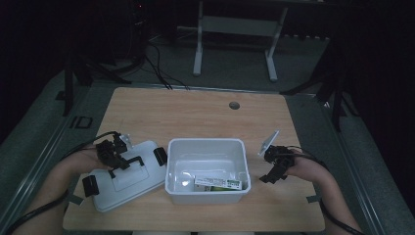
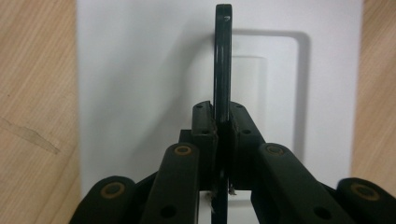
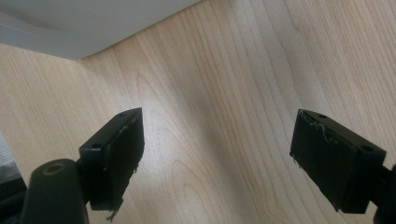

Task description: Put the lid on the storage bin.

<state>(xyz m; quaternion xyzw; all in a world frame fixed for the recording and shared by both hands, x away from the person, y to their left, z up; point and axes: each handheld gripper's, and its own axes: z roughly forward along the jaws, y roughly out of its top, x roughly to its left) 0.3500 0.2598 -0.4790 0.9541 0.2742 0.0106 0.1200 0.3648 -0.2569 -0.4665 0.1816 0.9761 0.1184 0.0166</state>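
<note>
Left hand-held gripper (image 2: pixel 222 128) clenched on lid handle (image 2: pixel 222 60); right hand-held gripper (image 3: pixel 217 154) released. Likely next: carry lid (image 1: pixel 125 178) onto bin (image 1: pixel 206 171).

Looks like a lab or recording setup, not anyone's home. The light wooden worktop (image 1: pixel 195 112) sits in a dark, blacked-out room with grey carpet. Black stand legs (image 1: pixel 73 78) flank it left and right, cables (image 1: pixel 156 63) snake across the floor upper left, and a grey metal frame (image 1: pixel 235 29) stands top centre.
</note>
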